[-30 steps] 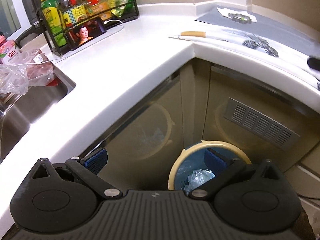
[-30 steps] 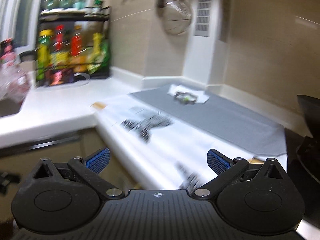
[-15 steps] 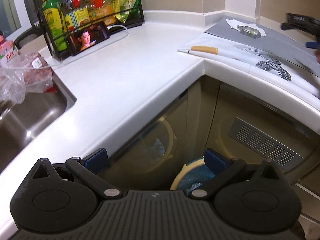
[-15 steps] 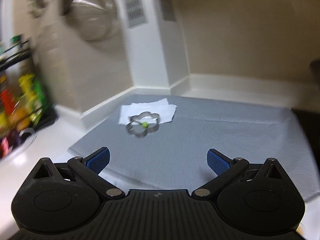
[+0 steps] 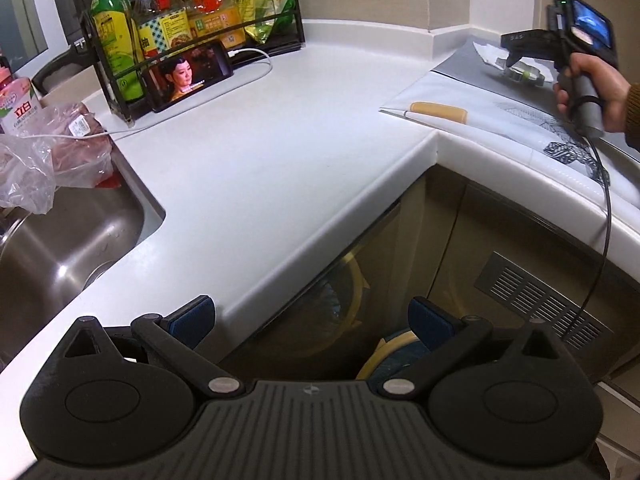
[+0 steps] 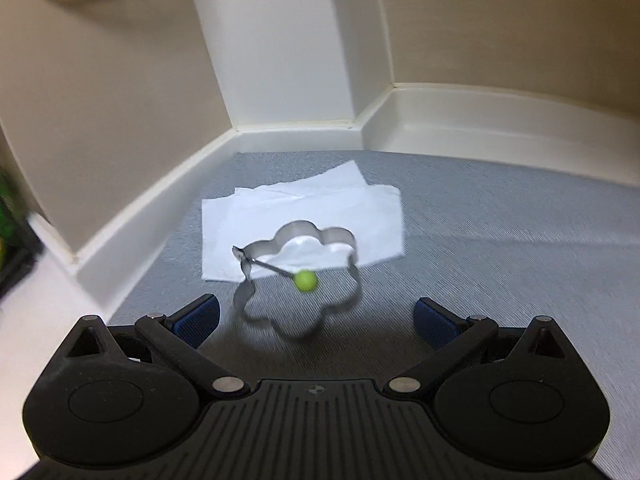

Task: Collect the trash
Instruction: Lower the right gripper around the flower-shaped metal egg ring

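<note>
A white paper napkin (image 6: 304, 216) lies on a grey mat (image 6: 500, 248) in the counter corner. A flower-shaped metal ring (image 6: 340, 236) with a green knob (image 6: 305, 281) rests partly on it. My right gripper (image 6: 316, 316) is open and empty, just short of the ring; it also shows in the left wrist view (image 5: 516, 46) above the napkin (image 5: 486, 50). My left gripper (image 5: 312, 318) is open and empty, over the counter edge above a yellow-rimmed trash bin (image 5: 394, 344) with a blue liner.
A steel sink (image 5: 60, 248) holds a plastic bag (image 5: 44, 160) at the left. A bottle rack (image 5: 188, 20) and a phone (image 5: 188, 76) stand at the back. A knife with a tan handle (image 5: 438, 110) lies on a patterned white mat (image 5: 520, 120).
My right gripper has swung from the counter front to the corner and closed in on the napkin and ring. My left gripper has risen and drawn back, so less of the bin shows.
</note>
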Demonstrator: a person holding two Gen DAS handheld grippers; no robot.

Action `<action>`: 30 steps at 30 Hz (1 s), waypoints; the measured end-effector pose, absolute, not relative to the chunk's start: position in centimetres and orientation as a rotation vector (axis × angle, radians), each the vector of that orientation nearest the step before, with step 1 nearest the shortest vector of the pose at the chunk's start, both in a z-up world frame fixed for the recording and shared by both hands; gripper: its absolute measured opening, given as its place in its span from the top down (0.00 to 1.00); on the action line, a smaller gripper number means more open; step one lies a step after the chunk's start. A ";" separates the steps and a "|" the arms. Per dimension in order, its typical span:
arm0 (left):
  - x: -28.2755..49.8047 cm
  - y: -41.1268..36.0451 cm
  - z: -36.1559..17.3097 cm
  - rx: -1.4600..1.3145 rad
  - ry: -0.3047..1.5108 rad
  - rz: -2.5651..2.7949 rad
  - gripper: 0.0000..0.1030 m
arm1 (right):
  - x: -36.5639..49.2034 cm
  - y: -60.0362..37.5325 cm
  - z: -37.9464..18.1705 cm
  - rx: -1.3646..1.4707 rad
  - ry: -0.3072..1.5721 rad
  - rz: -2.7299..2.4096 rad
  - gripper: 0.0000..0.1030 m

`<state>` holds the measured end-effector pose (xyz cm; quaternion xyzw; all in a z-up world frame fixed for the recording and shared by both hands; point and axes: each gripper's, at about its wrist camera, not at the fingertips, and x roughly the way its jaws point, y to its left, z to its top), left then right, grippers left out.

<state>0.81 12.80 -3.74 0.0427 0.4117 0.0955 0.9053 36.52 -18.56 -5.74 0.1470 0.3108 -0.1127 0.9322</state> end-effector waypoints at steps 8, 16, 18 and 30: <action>1.0 13.1 -4.3 0.094 0.872 0.194 0.00 | 38.4 -15.7 -6.4 0.089 0.625 -0.268 0.25; 0.4 12.5 -3.6 0.092 0.854 0.177 0.00 | 34.5 -17.3 -4.8 0.095 0.596 -0.327 0.25; 0.2 12.2 -3.2 0.100 0.839 0.173 0.00 | 32.4 -18.4 -4.3 0.116 0.621 -0.334 0.25; -0.1 9.4 -1.7 0.148 0.818 0.127 0.00 | 21.1 -24.4 -6.4 0.058 0.637 -0.341 0.24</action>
